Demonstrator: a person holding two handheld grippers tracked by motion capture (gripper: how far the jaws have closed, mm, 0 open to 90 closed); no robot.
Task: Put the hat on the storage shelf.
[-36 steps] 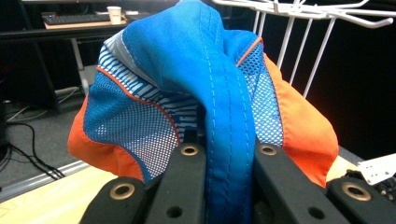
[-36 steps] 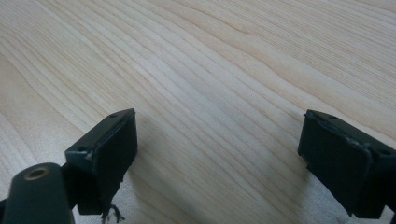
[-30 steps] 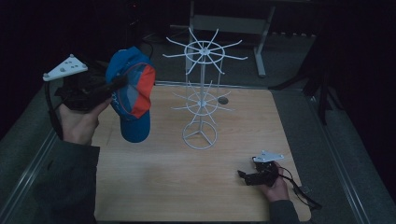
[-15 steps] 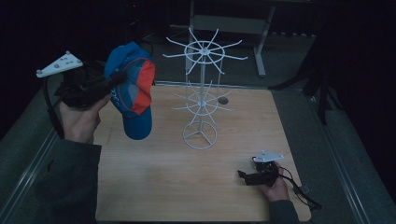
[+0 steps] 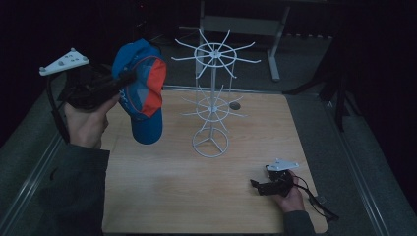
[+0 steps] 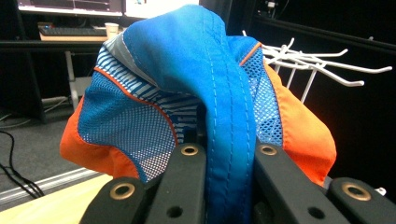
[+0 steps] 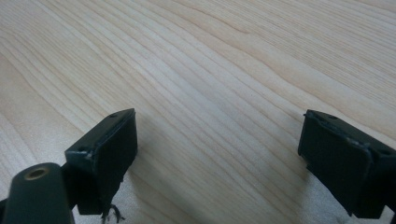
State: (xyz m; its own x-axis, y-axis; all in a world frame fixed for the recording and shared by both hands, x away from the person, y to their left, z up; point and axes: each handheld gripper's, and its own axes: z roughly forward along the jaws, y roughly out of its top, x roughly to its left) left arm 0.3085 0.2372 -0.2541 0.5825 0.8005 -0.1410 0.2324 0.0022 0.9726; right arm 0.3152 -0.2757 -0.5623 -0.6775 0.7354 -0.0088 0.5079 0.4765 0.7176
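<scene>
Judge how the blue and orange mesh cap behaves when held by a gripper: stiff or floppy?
The blue and orange mesh cap is probably floppy: its crown buckles between the left gripper jaws. Likely light, hanging from one pinch. The brim seemingly stays stiffer.

The cap [image 5: 141, 93] hangs in the left gripper [image 5: 123, 78] above the table's [image 5: 162, 196] far left, the wire rack [image 5: 212, 98] stands right of it, and the right gripper [image 5: 255, 186] rests near right.
</scene>
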